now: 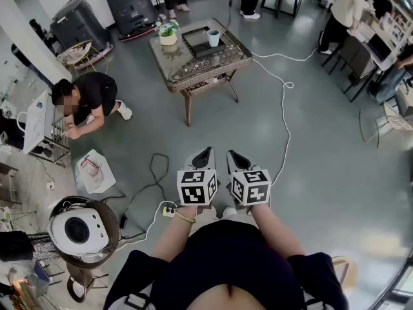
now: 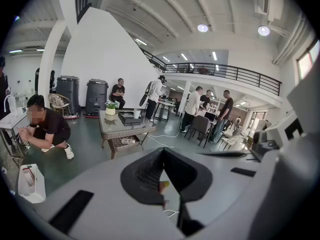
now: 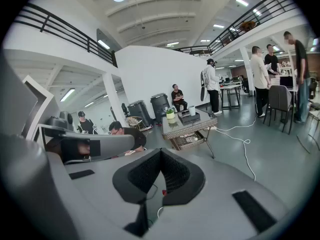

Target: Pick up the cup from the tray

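A pale blue-white cup stands upright on a dark tray on a glass-topped wicker table, far ahead of me across the floor. Both grippers are held close to my body, side by side, pointing toward the table and well short of it. My left gripper is shut with nothing in it, and my right gripper also looks shut and empty. The left gripper view has the cup small beyond the closed jaws of the left gripper. In the right gripper view, the cup sits above the right gripper.
A potted plant stands on the table's left side. A person crouches at the left by a white unit. A white cable runs across the floor right of the table. Black bins stand behind; chairs and people are at the right.
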`<state>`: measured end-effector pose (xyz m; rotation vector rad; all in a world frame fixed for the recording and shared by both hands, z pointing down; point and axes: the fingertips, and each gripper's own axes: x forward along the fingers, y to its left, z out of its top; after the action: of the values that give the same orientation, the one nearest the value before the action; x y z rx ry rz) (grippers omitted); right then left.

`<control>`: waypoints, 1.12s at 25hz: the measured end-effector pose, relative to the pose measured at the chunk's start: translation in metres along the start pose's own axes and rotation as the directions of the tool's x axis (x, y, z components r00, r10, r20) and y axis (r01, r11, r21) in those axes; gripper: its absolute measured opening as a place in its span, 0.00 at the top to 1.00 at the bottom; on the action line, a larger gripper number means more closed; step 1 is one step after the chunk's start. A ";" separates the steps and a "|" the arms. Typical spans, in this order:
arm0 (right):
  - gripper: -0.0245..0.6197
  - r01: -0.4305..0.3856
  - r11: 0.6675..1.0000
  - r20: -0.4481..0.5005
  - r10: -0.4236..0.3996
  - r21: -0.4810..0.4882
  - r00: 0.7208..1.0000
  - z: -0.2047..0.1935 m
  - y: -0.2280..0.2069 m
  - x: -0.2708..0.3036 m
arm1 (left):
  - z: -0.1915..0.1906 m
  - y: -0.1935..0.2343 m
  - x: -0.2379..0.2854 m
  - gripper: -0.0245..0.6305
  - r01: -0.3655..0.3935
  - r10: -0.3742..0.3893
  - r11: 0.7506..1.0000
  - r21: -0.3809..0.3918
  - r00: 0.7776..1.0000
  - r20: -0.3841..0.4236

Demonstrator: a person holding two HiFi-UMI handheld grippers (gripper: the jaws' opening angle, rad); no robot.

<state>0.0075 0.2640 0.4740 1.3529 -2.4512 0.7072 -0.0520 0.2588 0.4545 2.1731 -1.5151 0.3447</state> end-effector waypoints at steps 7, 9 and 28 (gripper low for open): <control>0.95 -0.002 1.000 0.004 0.002 0.000 1.000 0.005 0.001 0.004 | 0.004 0.001 0.003 0.95 0.005 -0.005 1.000 0.008 1.000 -0.001; 0.95 -0.003 1.000 0.005 0.003 0.001 1.000 0.006 0.002 0.004 | 0.005 0.002 0.003 0.95 0.004 -0.004 1.000 0.011 1.000 0.000; 0.95 -0.011 1.000 0.005 0.011 0.013 1.000 0.011 0.013 0.022 | 0.007 0.018 0.006 0.95 0.006 -0.006 1.000 0.001 1.000 -0.009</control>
<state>-0.0149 0.2485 0.4707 1.3484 -2.4644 0.7248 -0.0676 0.2452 0.4550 2.1736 -1.5041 0.3528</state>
